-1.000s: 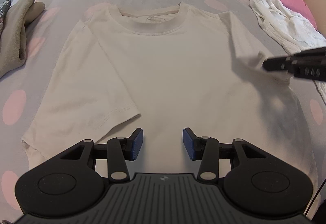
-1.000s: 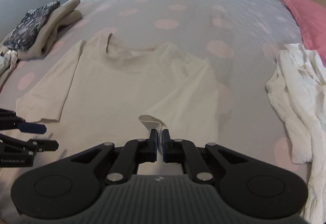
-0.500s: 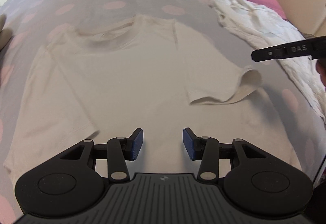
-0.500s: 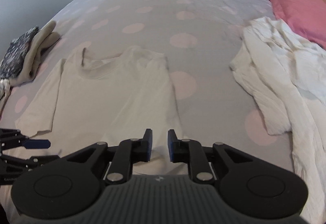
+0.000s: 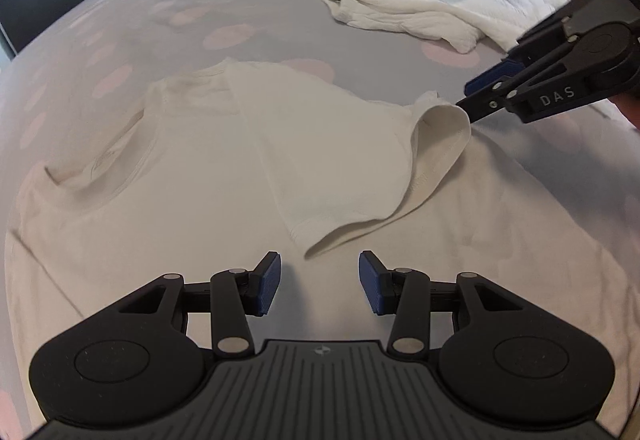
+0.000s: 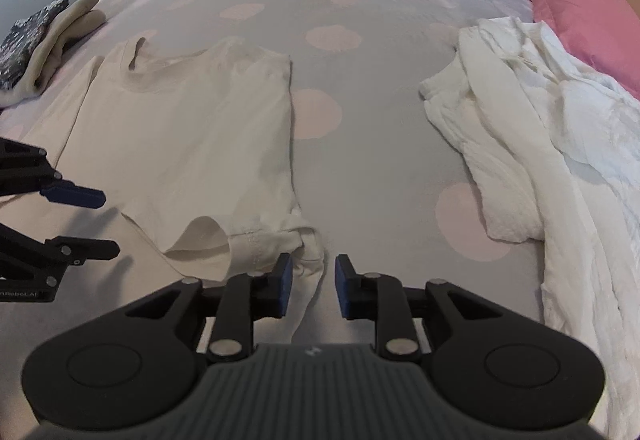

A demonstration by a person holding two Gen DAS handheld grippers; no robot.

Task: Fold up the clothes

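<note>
A cream T-shirt [image 5: 180, 168] lies front up on the bed, its right sleeve [image 5: 360, 176] folded inward over the chest. The shirt also shows in the right wrist view [image 6: 180, 128]. My left gripper [image 5: 319, 282] is open and empty, low over the shirt's lower body, just short of the folded sleeve's hem. My right gripper [image 6: 313, 286] is open, with a bunched edge of the shirt [image 6: 308, 264] lying between its pads. It also shows in the left wrist view [image 5: 466, 98], at the sleeve's raised fold. The left gripper also shows in the right wrist view [image 6: 96, 220].
A heap of white clothes [image 6: 540, 144] lies to the right of the shirt, beside a pink pillow [image 6: 572, 0]. Folded clothes [image 6: 44, 40] are stacked at the far left. The grey bedspread [image 6: 360, 144] has pink dots.
My right gripper carried the sleeve inward over the chest, opened and let it go. Both views have swung toward the shirt's right side.
</note>
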